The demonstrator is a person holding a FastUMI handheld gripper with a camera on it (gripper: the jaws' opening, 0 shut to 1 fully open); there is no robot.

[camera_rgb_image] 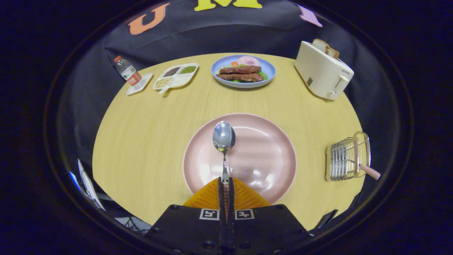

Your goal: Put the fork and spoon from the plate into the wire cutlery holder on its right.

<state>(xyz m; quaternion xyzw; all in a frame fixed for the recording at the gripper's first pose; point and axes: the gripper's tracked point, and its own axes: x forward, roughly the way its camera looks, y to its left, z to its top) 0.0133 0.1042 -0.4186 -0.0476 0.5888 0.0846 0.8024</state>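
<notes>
Through the gripper view, my hand-held gripper (226, 184) is closed tight on the spoon (224, 141), both fingers pinching its patterned handle, with the bowl reaching ahead over the pink plate (269, 156). Off to my right on the surface (148, 131), the wire cutlery holder (345, 159) already has the fork (370, 171), handle sticking out.

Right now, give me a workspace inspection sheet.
Surface: round light wooden table.
Job's things: steel spoon with checked handle, held above round pink plate; wire cutlery holder right of plate, a checked handle sticking out.
Clutter: cream toaster with bread, blue plate of food, white divided dish, plastic water bottle.
Grippers: hand-held gripper shut on spoon handle.
Cables: nothing seen.
Surroundings: black cloth wall.
</notes>
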